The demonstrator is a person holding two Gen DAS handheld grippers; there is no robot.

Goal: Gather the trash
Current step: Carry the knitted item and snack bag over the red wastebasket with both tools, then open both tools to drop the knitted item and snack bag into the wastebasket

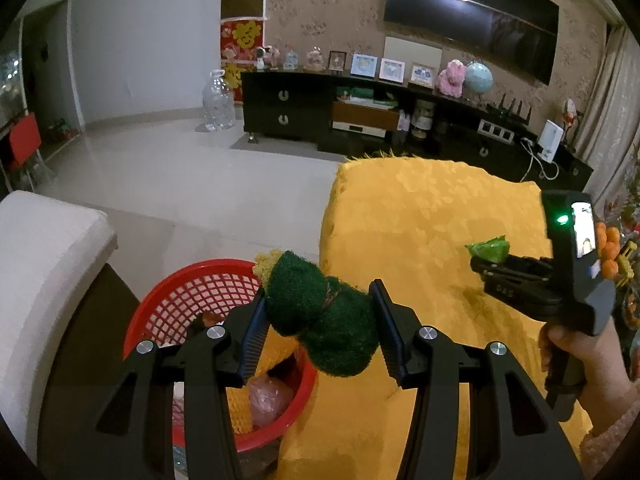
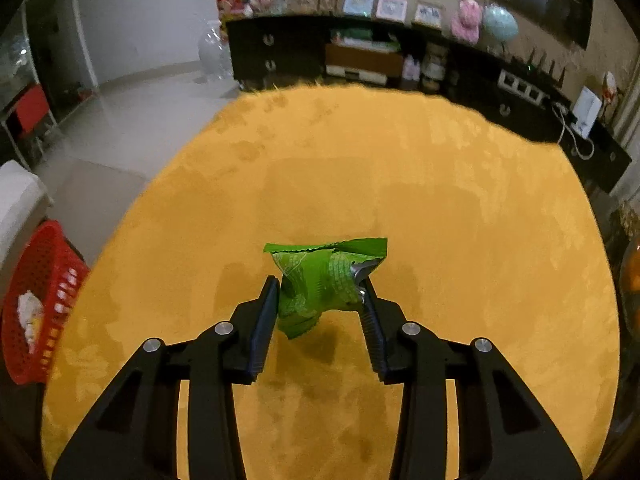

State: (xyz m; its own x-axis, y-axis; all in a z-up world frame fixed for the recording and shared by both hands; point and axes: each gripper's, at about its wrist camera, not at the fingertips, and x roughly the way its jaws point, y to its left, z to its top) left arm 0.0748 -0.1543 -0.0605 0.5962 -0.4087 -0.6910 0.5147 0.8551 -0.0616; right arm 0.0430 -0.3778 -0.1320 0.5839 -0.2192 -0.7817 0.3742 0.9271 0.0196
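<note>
The left gripper [image 1: 318, 316] squeezes a green scrubbing pad [image 1: 320, 316] tight, right above the red basket [image 1: 168, 300]. The basket sits beside the yellow table [image 1: 420, 220] and has some trash inside. The right gripper [image 2: 320, 300] pinches a crumpled green wrapper [image 2: 320, 280] over the table, well apart from the basket.

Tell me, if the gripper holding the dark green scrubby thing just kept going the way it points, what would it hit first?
Probably the red basket: the left gripper, shut on the green scouring pad, points down over its rim beside the yellow-covered table. Depth is unclear.
</note>
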